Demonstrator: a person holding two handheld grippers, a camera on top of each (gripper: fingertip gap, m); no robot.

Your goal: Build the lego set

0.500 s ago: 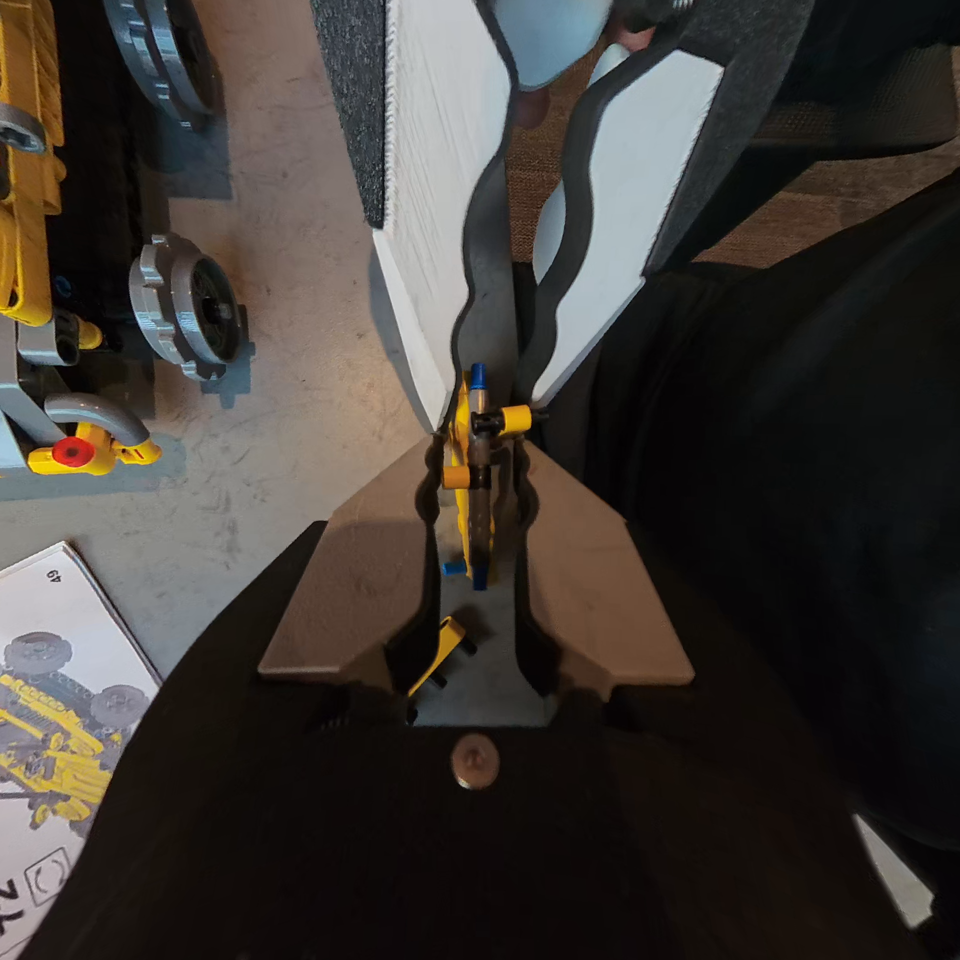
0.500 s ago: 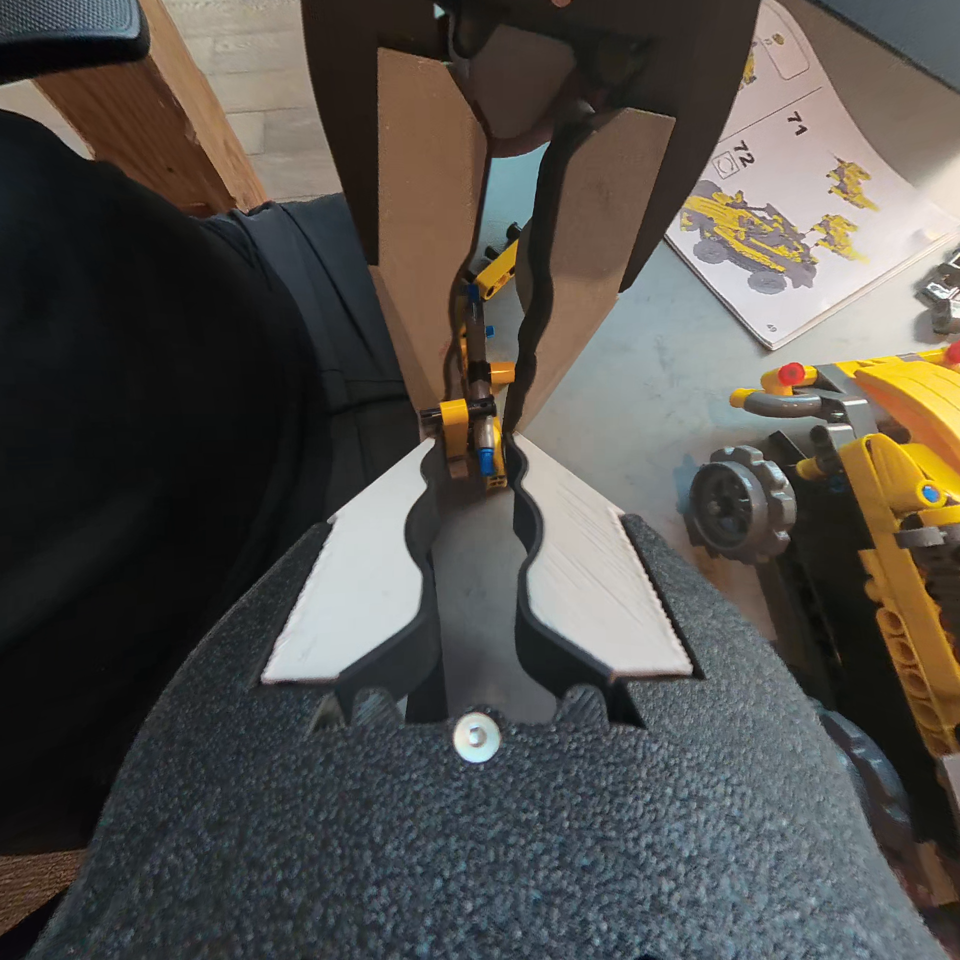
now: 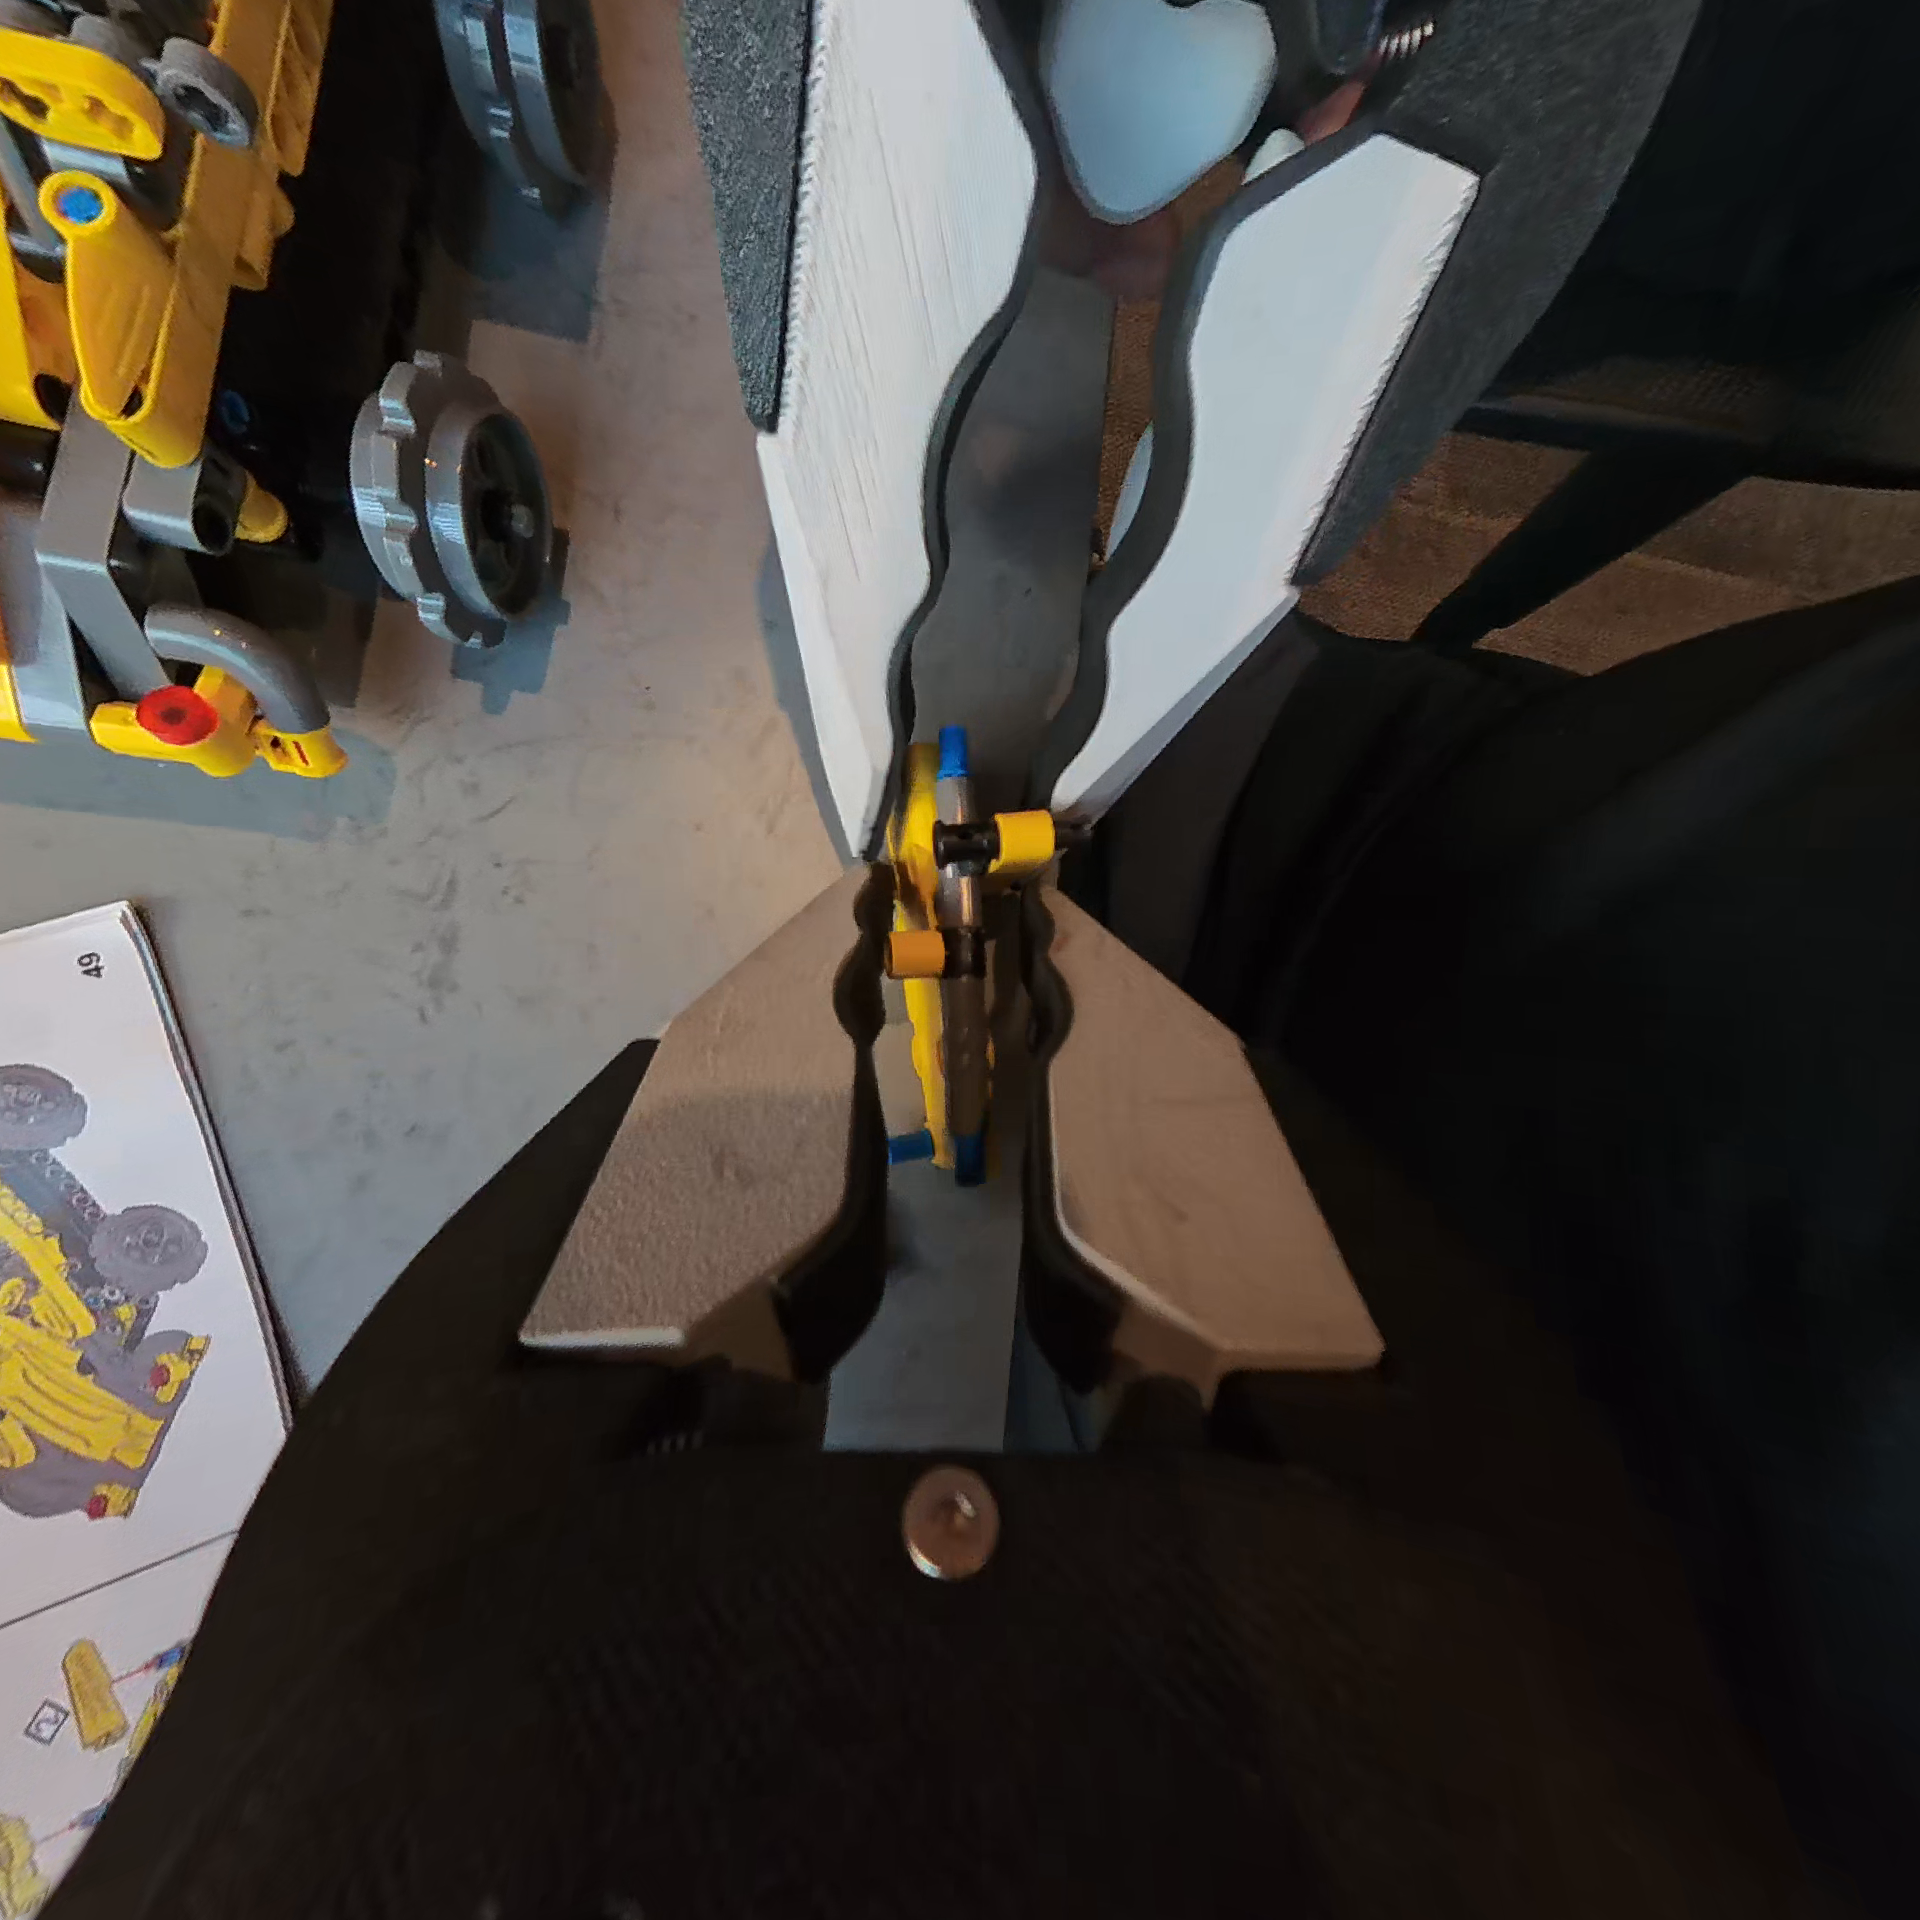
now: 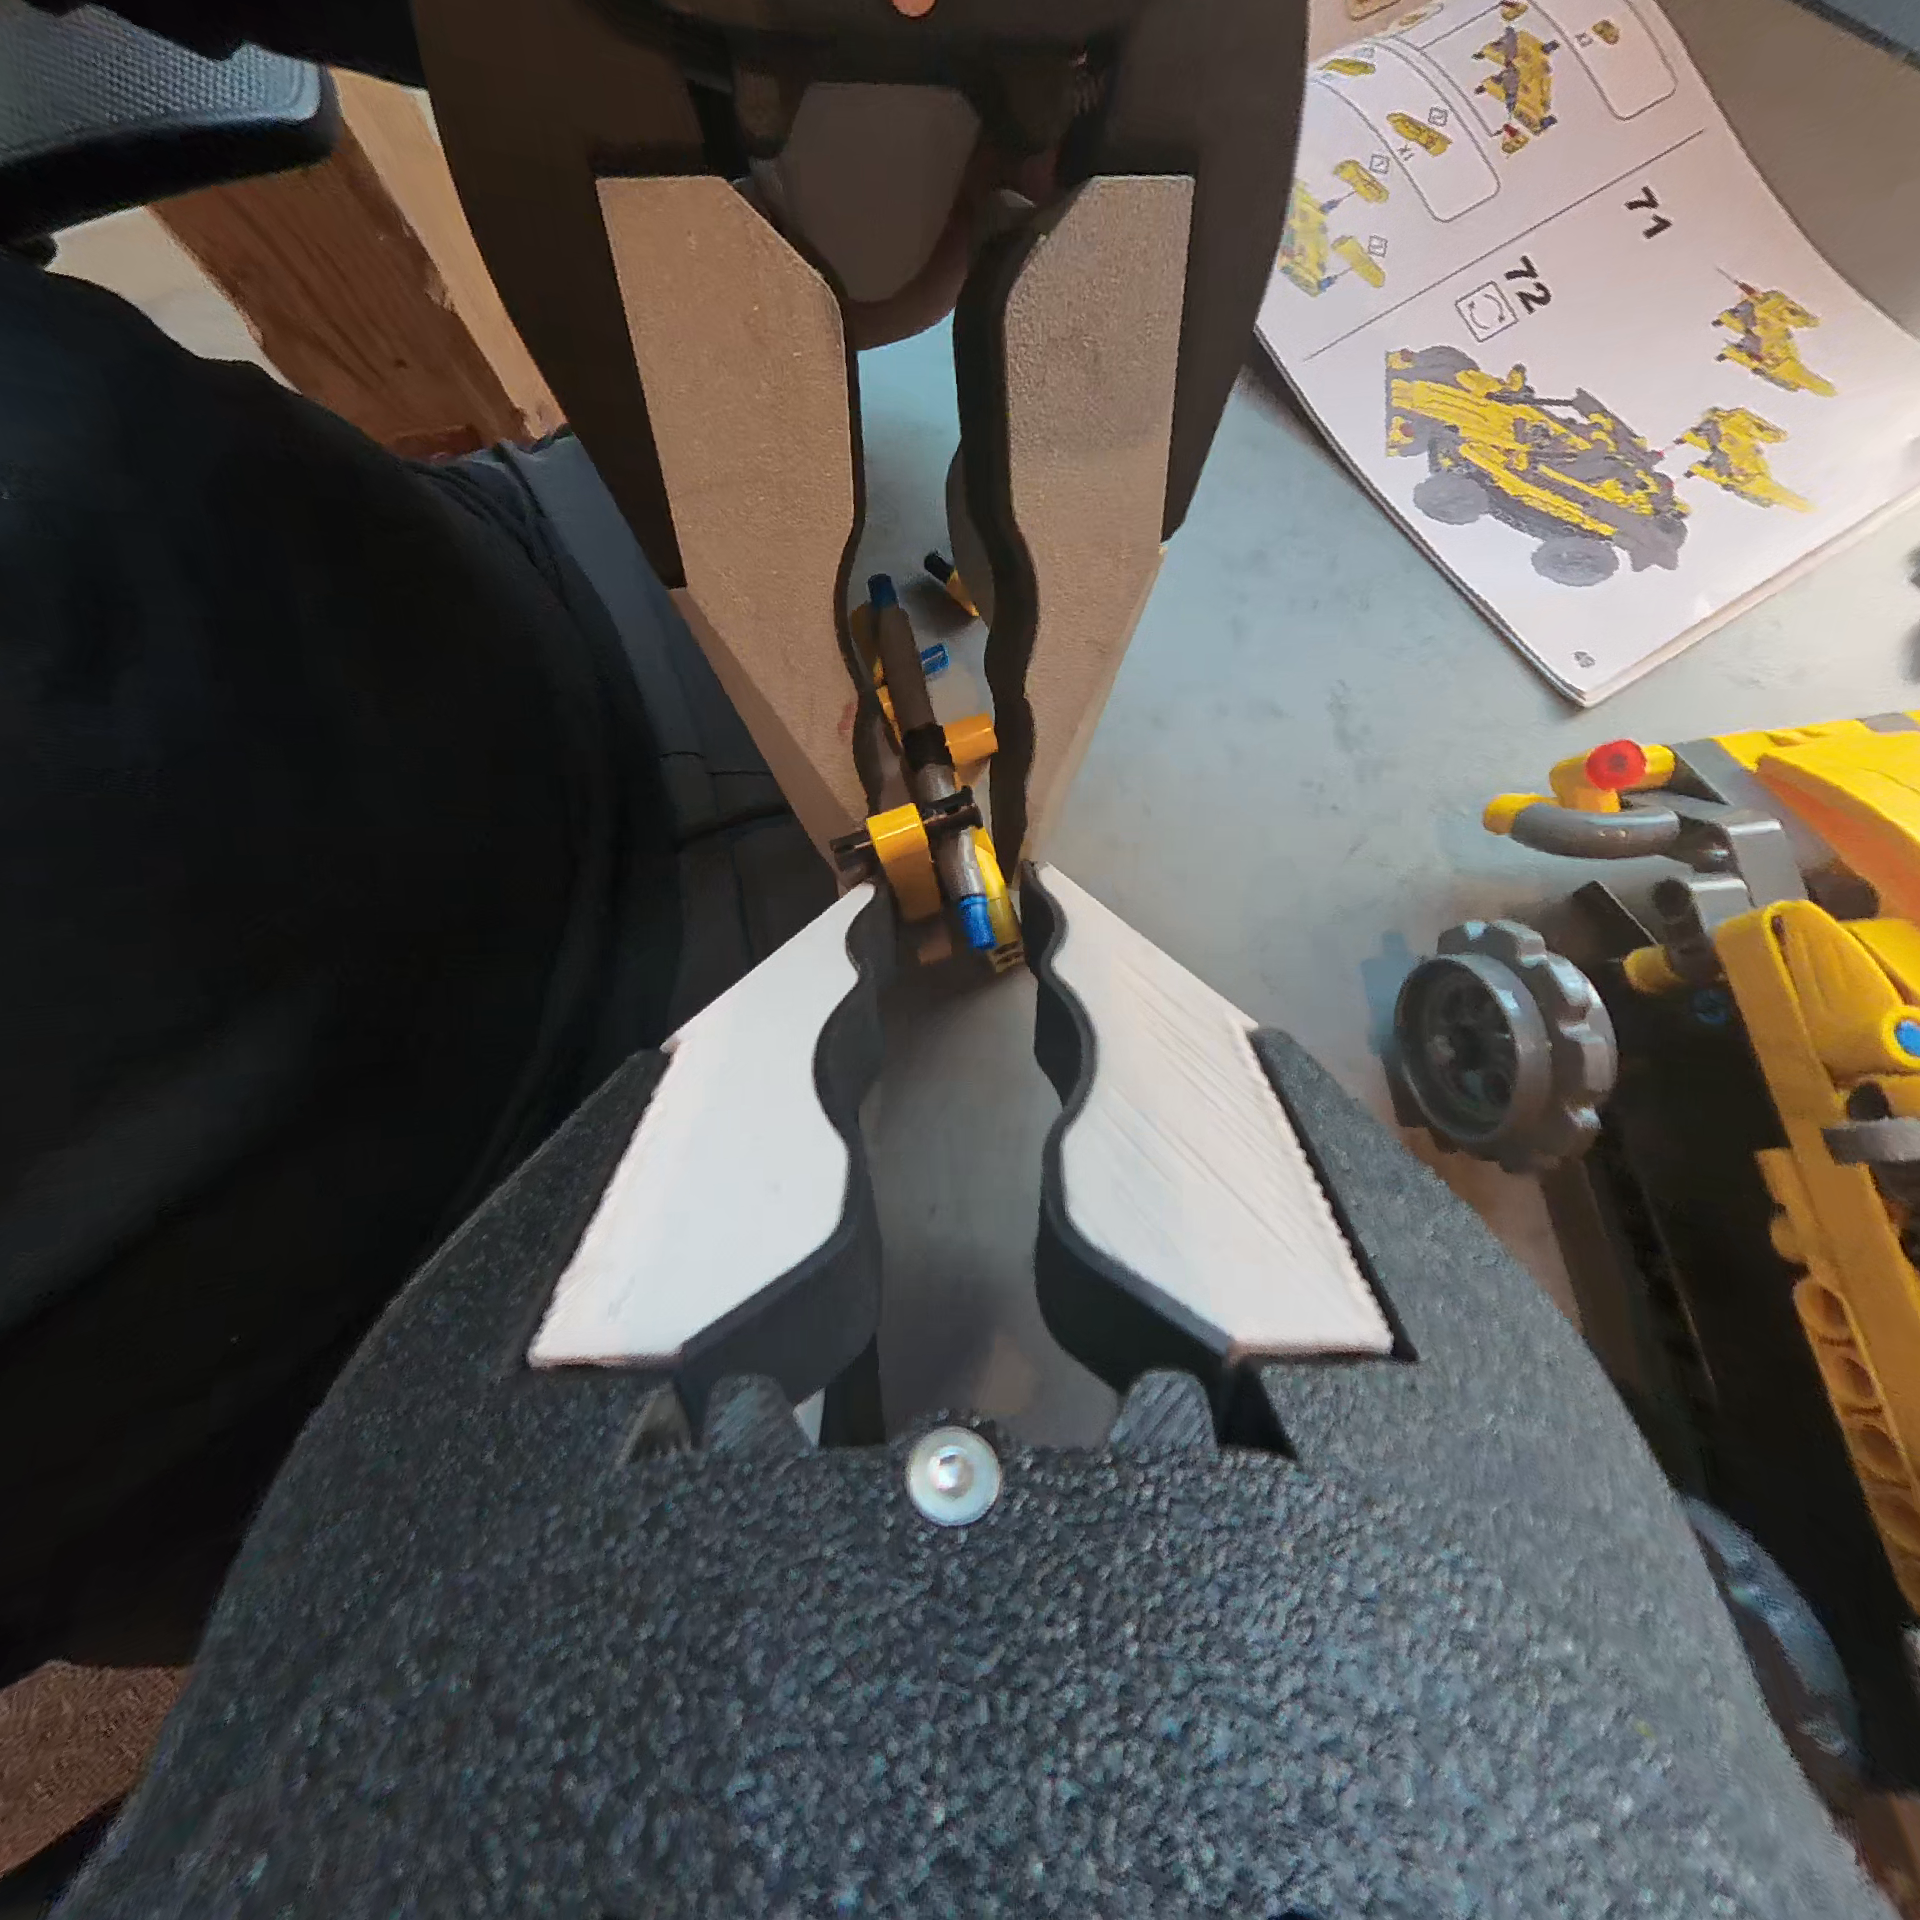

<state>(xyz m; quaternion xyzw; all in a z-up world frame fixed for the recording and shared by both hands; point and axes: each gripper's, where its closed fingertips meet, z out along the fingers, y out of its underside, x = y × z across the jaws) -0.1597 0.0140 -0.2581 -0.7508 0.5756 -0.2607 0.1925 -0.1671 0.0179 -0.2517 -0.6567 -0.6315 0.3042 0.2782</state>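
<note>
The left tongs [image 3: 951,904] are narrowed onto a small yellow-and-grey brick assembly [image 3: 940,997] with blue pins, held up off the surface [image 3: 582,831]. The right tongs [image 4: 951,894] meet them tip to tip and pinch the same assembly's other end across its yellow bush. Compared with 0.5 s ago, both grips are unchanged and the assembly leans a little more. 1 loose yellow piece [image 4: 954,584] now shows only in the right wrist view. Beside them sit a grey sprocket wheel [image 3: 457,499], a yellow vehicle model [image 3: 104,312] and an open instruction booklet [image 3: 104,1195].
</note>
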